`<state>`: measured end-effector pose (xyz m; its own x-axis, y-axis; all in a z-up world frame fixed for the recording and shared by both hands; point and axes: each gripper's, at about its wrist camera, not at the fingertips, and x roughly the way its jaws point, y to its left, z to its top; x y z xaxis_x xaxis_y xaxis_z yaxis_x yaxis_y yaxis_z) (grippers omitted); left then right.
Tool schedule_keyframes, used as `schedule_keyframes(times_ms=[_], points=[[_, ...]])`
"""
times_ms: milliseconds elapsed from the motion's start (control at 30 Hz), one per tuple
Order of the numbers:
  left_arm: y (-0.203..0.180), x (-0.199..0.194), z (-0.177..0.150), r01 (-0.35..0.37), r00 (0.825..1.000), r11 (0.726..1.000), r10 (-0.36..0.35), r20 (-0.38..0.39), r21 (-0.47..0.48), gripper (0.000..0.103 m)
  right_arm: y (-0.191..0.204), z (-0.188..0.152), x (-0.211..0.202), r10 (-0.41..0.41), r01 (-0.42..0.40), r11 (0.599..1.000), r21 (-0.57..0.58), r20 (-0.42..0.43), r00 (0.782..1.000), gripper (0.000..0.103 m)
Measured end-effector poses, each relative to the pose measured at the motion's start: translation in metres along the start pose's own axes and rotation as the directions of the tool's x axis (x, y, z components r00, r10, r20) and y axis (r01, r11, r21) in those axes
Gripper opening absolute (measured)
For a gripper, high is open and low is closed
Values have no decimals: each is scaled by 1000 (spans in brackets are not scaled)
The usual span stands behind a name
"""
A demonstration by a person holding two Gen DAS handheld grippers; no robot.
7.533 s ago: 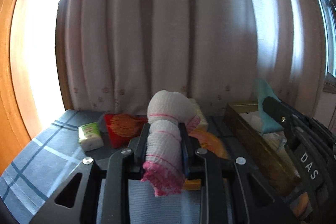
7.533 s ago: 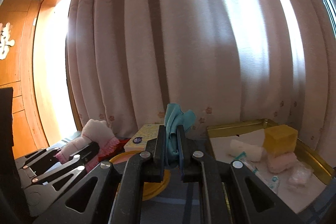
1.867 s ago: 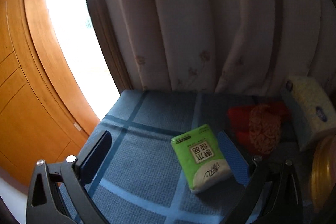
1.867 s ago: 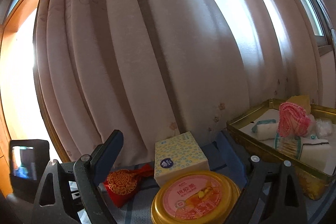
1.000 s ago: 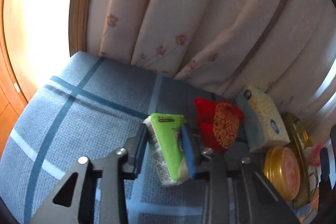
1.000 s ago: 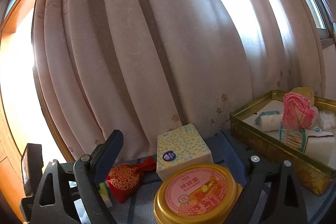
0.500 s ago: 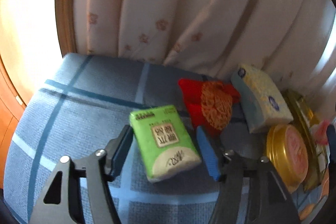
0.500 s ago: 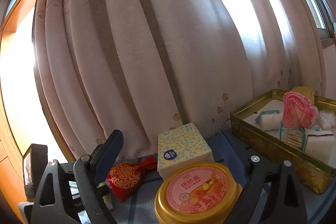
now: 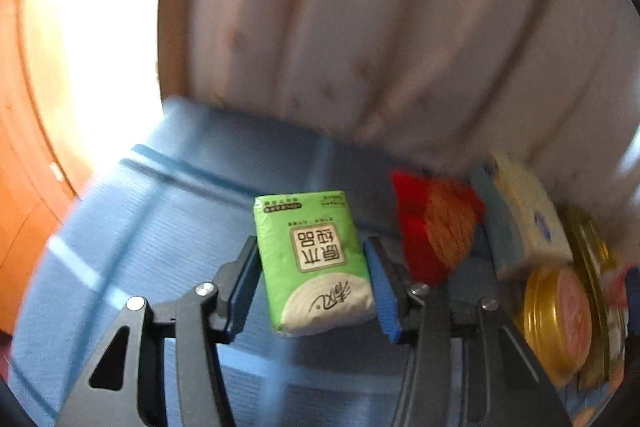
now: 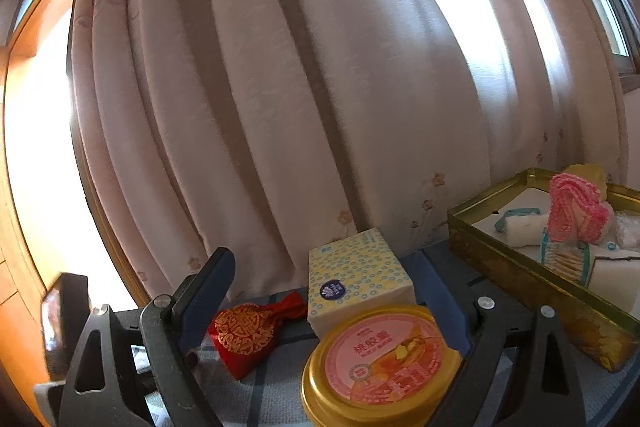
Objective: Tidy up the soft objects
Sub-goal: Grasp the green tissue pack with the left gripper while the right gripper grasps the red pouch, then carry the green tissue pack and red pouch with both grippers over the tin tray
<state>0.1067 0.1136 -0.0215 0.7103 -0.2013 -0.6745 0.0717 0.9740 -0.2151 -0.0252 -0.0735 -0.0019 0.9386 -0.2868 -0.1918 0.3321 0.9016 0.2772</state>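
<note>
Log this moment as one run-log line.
step: regrasp green tissue pack | left gripper: closing around the pack, pads not clearly pressing | right gripper: open, empty | gold tin: holds sorted soft items

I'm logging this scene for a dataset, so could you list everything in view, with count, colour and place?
Green tissue pack: one, between the left tongs.
Red-and-gold embroidered pouch: one, beside the tissue box.
Yellow-dotted tissue box: one, behind the tub.
Gold-rimmed round tub with pink lid: one, in front.
Gold metal tray: one, far right, holding a pink knitted cloth and white items.
Blue checked tablecloth: underneath.
Pale curtain: behind.
Left tongs: closing around the pack, contact unclear.
Right tongs: open.
</note>
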Motion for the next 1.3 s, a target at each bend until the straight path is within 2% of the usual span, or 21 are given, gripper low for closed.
schedule_keyframes(times_ms=[67, 133, 233, 300, 533, 733, 800, 867, 933, 1033, 1133, 1233, 1300], points=[[6, -17, 4, -92, 990, 996, 93, 103, -11, 51, 6, -1, 5, 21, -21, 999, -26, -28, 999, 92], [10, -29, 4, -170, 970, 985, 172, 173, -26, 51, 16, -3, 16, 63, -68, 996, -57, -85, 994, 92], [17, -42, 5, -263, 931, 963, 269, 245, -58, 51, 39, -7, 38, 112, -135, 986, -102, -208, 972, 92], [24, -47, 6, -287, 918, 954, 301, 259, -92, 51, 55, -8, 52, 123, -160, 981, -113, -275, 954, 92], [45, -53, 5, -301, 914, 937, 336, 226, -177, 51, 108, -21, 106, 99, -205, 960, -190, -456, 884, 90], [36, -50, 4, -315, 913, 936, 344, 218, -157, 51, 118, -49, 142, -23, -150, 953, -263, -559, 829, 80], [33, -46, 6, -315, 915, 938, 341, 215, -144, 51, 113, -57, 154, -51, -130, 960, -248, -613, 789, 78], [32, -45, 6, -309, 920, 942, 331, 210, -133, 51, 109, -55, 156, -51, -121, 964, -236, -611, 790, 66], [33, -45, 6, -310, 920, 943, 330, 212, -124, 51, 109, -56, 157, -63, -117, 962, -247, -616, 785, 48], [32, -44, 6, -311, 920, 943, 329, 213, -116, 51, 105, -56, 157, -65, -117, 961, -250, -617, 784, 32], [31, -44, 5, -310, 921, 944, 328, 212, -115, 52, 96, -52, 153, -24, -136, 968, -212, -615, 788, 19], [29, -43, 7, -304, 923, 946, 321, 213, -109, 52, 87, -44, 137, 106, -224, 965, -137, -578, 809, 15], [27, -43, 7, -305, 923, 947, 320, 215, -101, 52, 87, -35, 117, 174, -279, 950, -138, -507, 844, 15]])
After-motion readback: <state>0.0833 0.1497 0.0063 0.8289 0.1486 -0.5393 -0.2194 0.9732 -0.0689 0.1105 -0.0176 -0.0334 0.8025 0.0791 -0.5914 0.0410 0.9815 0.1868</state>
